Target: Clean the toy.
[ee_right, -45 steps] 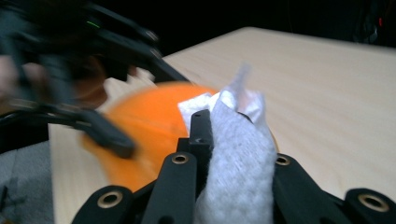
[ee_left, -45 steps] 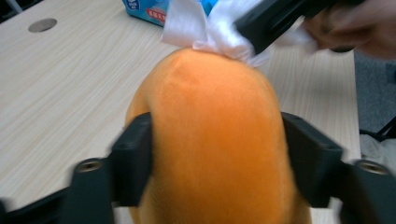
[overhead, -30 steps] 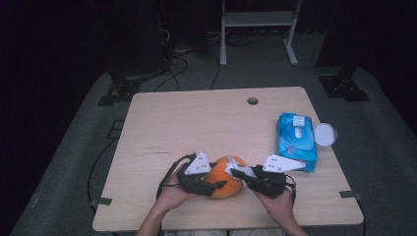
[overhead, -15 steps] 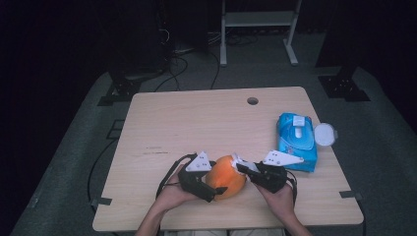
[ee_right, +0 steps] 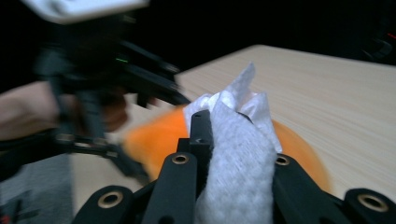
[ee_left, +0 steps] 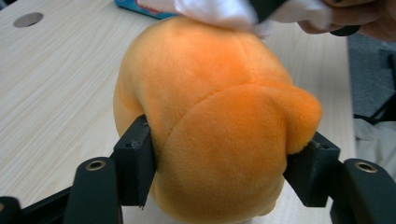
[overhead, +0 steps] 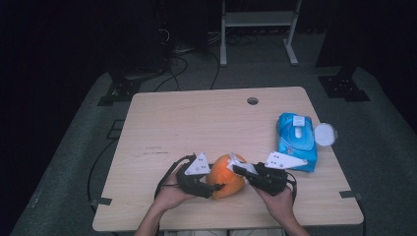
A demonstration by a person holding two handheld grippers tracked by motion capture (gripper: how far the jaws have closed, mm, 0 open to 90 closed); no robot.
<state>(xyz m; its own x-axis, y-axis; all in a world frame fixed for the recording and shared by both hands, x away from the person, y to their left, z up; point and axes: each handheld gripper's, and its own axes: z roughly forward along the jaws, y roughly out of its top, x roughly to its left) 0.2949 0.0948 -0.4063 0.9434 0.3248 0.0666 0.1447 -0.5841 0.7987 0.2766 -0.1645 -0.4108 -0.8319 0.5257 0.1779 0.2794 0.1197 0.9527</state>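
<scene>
On the pale wooden counter (overhead: 196, 123) in a dark room, the left gripper (ee_left: 224, 172), jaws just closing, clamps the orange plush toy (overhead: 227, 175). The right gripper (ee_right: 233, 154) pinches a white wipe (ee_right: 238, 158) against the toy's top. Wiping looks underway; next, firm strokes across the fabric.

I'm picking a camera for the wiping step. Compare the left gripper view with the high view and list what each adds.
Left gripper view alone: the left gripper's pads pressing the orange plush toy, jaws having just closed. High view alone: the blue wipes pack, its white lid, and both hands at the table's near edge. Both: the white wipe held on the toy's top by the right gripper.
</scene>
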